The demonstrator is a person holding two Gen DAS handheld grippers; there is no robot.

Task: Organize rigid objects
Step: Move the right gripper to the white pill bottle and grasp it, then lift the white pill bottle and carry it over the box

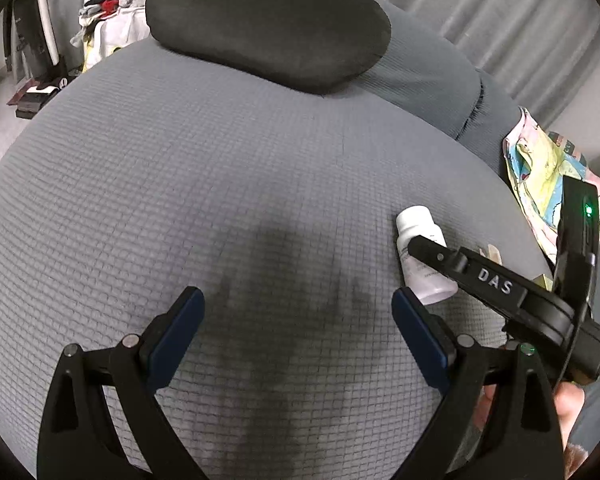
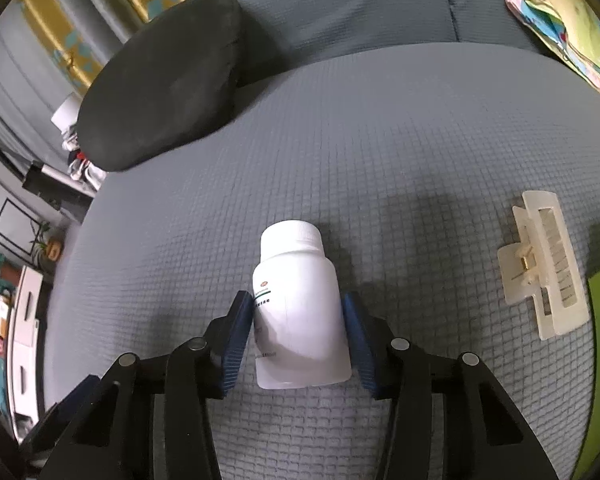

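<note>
A white plastic bottle (image 2: 298, 308) with a white cap lies on the grey sofa seat (image 2: 380, 140), cap pointing away. My right gripper (image 2: 298, 308) has its blue pads on both sides of the bottle's body, shut on it. The bottle also shows in the left wrist view (image 1: 420, 248), partly hidden by the right gripper's black finger (image 1: 452, 260). My left gripper (image 1: 298, 300) is open and empty above bare seat, just left of the bottle. A cream hair claw clip (image 2: 540, 264) lies on the seat to the bottle's right.
A dark grey cushion (image 1: 268, 20) leans at the back of the seat. A colourful cloth (image 1: 540, 168) lies at the right end of the sofa. Clothes and a stand (image 1: 36, 40) are on the floor to the left.
</note>
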